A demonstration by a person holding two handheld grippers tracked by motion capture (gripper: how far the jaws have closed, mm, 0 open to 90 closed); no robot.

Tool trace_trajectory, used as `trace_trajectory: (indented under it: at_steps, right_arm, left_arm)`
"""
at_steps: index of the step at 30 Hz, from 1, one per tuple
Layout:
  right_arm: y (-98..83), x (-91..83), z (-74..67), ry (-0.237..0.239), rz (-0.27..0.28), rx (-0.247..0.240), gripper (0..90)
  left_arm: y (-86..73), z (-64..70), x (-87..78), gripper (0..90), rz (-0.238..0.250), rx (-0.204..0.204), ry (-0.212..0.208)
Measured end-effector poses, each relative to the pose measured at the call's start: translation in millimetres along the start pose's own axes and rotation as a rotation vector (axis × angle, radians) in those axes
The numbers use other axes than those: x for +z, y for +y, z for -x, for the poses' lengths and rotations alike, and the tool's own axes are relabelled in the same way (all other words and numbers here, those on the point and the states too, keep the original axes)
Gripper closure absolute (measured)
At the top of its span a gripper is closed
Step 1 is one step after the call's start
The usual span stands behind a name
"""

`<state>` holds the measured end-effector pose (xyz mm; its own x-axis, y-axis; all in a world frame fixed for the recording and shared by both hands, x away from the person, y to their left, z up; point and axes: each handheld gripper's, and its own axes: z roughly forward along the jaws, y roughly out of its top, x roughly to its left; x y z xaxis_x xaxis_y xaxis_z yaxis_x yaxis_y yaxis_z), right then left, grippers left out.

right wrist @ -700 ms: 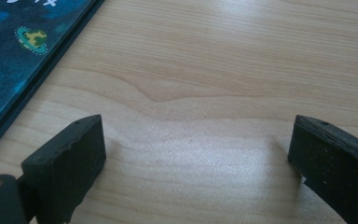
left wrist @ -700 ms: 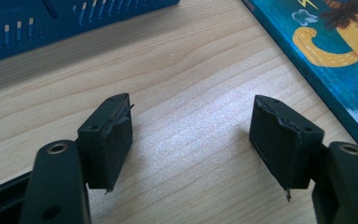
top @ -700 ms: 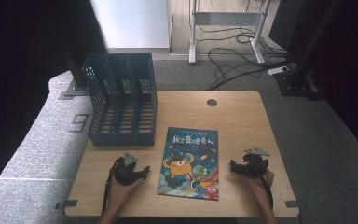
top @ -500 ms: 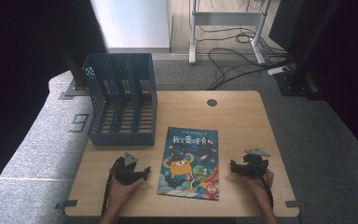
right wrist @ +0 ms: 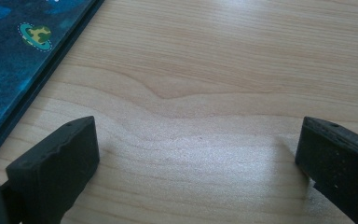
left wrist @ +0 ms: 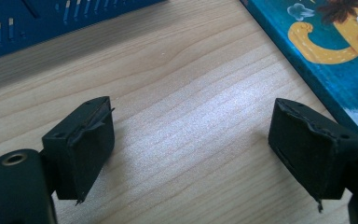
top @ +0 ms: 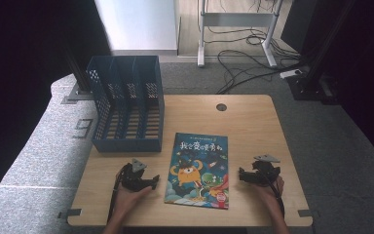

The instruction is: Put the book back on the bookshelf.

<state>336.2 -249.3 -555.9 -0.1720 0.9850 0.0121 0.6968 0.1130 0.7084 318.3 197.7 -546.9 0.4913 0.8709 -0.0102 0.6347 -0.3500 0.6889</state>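
Observation:
A picture book (top: pixel 199 168) with a blue cartoon cover lies flat on the wooden table (top: pixel 253 122), near the front edge. My left gripper (top: pixel 152 181) rests on the table just left of the book, held in a hand, jaws open over bare wood (left wrist: pixel 191 154). The book's cover (left wrist: pixel 331 51) runs along the right side of the left gripper view. My right gripper (top: pixel 241 176) sits just right of the book, also open with nothing between its jaws (right wrist: pixel 200 163). The book's dark edge (right wrist: pixel 23 60) shows at the left of the right gripper view.
A blue slotted file rack (top: pixel 126 105) stands at the table's back left, its base (left wrist: pixel 51 18) close ahead of the left gripper. A round cable hole (top: pixel 221 107) sits at the table's far edge. Cables and desk legs lie on the floor beyond.

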Motion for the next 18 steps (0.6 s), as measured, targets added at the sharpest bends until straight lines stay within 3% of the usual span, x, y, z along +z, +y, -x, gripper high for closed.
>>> trace_trajectory:
  at_steps: [11, 18]
  right_arm:
    - [6.4, -6.9, -6.7, 0.053, 0.052, 0.009, 9.1]
    - [13.1, -19.4, -9.9, 0.078, 0.116, 0.013, 12.3]
  left_arm:
    - [7.8, -3.7, -6.8, 16.7, 0.07, -0.04, -0.012]
    - [14.9, 3.5, -16.3, 17.7, 0.08, -0.022, -0.041]
